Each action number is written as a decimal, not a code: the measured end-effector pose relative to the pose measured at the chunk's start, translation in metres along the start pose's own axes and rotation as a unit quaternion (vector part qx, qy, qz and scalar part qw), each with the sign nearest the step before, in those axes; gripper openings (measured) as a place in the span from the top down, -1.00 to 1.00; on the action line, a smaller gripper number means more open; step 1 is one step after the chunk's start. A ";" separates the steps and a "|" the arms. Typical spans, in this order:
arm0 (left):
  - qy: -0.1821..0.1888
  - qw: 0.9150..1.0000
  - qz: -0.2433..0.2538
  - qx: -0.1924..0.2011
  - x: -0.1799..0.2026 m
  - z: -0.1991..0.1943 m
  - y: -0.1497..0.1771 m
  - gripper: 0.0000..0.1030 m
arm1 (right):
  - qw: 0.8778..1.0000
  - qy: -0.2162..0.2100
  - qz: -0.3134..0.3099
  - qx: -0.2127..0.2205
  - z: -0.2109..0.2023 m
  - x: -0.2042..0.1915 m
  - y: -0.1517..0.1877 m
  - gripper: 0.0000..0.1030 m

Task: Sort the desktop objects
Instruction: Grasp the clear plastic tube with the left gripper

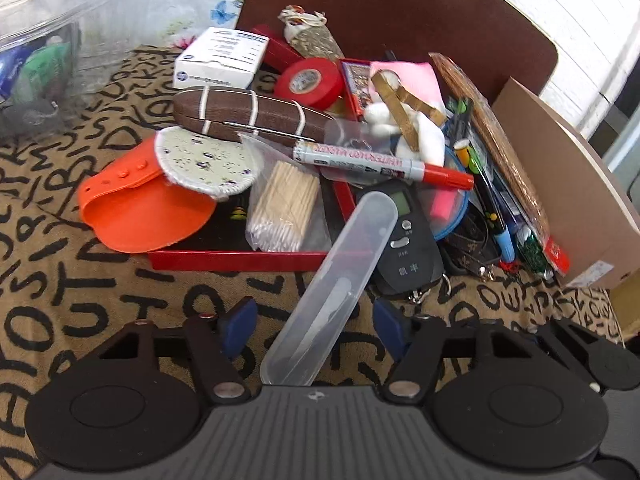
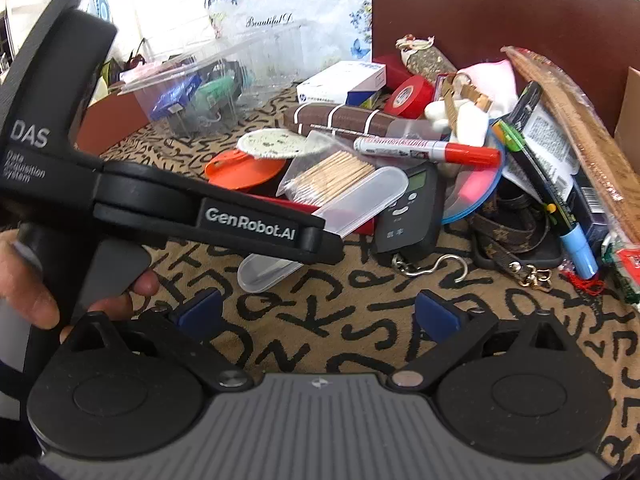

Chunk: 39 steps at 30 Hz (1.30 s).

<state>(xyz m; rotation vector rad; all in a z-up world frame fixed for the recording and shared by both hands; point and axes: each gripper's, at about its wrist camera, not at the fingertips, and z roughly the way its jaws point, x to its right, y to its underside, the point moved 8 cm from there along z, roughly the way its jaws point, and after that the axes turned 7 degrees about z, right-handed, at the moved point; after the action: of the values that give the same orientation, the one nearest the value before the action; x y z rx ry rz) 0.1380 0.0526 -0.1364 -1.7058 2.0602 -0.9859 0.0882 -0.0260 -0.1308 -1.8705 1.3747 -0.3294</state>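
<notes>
Desk (image 1: 100, 280) under a tan cloth (image 2: 320, 332) w/ black scrawled letters. Dark brown board (image 1: 400, 12) stands upright at the back; plain cardboard panel (image 1: 568, 184) leans at the right edge. Behind, white brick wall (image 1: 580, 8) on the right, pale fabric w/ blue butterflies (image 2: 320, 12) & "Beautiful" script on the left, just beside the brown board.

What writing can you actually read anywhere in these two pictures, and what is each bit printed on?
"GenRobot.AI": side of the left claw, seen from the right wrist view.
"DAS", "Data Acquisition System": the left claw's black handle.
"Beautiful": flowered plastic bag at the back.
"Whiteboard Marker", roughly, upside down: red-capped marker.
Two Chinese characters: black handheld scale; not clearly readable.
White box: print too small.
Tablecloth: scattered hand-drawn letters, no clear words.
</notes>
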 end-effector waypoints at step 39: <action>0.034 0.996 -0.078 0.018 0.045 -0.009 0.000 0.36 | 0.999 0.007 -0.041 0.019 -0.020 0.011 0.014 0.46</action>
<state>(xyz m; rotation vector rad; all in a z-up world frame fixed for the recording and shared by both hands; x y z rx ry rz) 0.1206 0.0127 -0.1213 -1.8626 1.9600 -1.1371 0.0709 -0.0463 -0.1300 -1.8994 1.2946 -0.4070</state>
